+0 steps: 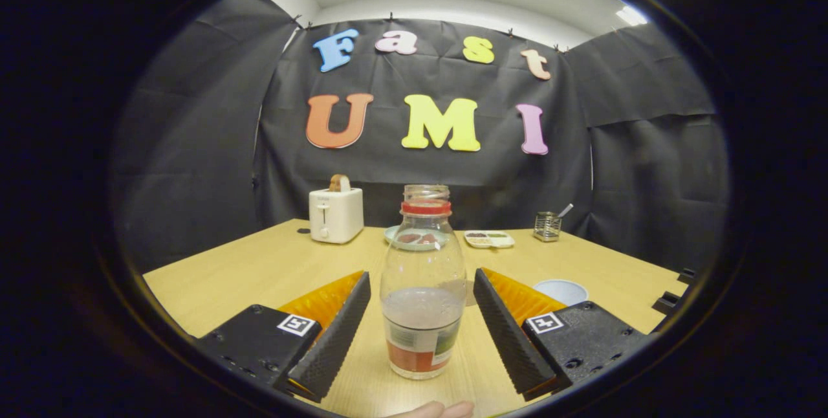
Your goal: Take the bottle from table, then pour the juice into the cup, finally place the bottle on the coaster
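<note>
Gripper [422,314] spread wide, both fingers [336,330] clear of the bottle [422,288], which stands upright on the table [259,275] between them. Bottle: red neck ring, no cap, some pinkish juice, label print too blurred to read. Square marker tags on finger bases. Cup [561,290] just beyond right finger. Far back: toaster [336,213], plate [414,237], tray [490,239], mesh holder [547,226].

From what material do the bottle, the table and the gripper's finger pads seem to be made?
Bottle: clear, glossy glass or hard plastic, I cannot tell which; the liquid and the plate behind show through it. It stands between the open gripper fingers, untouched.
Table: pale wood or wood-look laminate, matte, with faint straight grain.
Finger pads: black, probably rubber or plastic, with a fine ribbed grip texture.
</note>
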Demonstrator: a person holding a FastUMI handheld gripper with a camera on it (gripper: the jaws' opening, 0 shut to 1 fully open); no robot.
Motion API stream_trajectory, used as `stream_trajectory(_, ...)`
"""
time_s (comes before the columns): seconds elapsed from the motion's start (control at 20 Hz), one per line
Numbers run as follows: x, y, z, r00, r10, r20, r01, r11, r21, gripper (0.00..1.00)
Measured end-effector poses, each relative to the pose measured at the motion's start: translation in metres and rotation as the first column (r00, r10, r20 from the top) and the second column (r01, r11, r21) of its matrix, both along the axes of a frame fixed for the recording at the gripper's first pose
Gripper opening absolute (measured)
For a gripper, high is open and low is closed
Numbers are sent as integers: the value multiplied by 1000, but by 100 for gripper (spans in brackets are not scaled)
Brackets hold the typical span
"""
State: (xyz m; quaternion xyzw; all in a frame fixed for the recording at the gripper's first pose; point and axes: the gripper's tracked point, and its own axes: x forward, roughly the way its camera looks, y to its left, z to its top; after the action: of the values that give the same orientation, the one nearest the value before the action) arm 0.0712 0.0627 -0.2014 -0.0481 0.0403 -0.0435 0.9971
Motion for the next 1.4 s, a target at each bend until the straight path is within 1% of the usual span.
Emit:
stream_trajectory(0.15, 17, -5, -21, 999, -31, -36, 31, 1000, -2, 100)
stream_trajectory(0.25, 17, -4, -22, 998, -35, -43, 34, 999, -22, 100)
stream_trajectory(0.35, 16, 0, -20, 999, -16, -36, 15, 999, -31, 83)
stream_trajectory(0.45, 15, -1, -21, 999, -15, -48, 14, 1000, -12, 83)
stream_trajectory(0.6, 10, 4, -7, 1000, -5, -30, 7, 998, 62, 82)
stream_trajectory(0.75, 4, 6, 1, 1000, -6, -24, 10, 985, 172, 82)
stream_trajectory(0.95, 4, 13, 5, 999, 8, -37, 2, 962, 272, 82)
stream_trajectory(1.05, 6, 13, 3, 999, 17, -49, 1, 940, 340, 82)
stream_trajectory(1.15, 8, 14, 0, 998, 35, -61, -6, 909, 416, 82)
stream_trajectory(1.4, 10, 14, -8, 993, 55, -100, 5, 853, 521, 82)
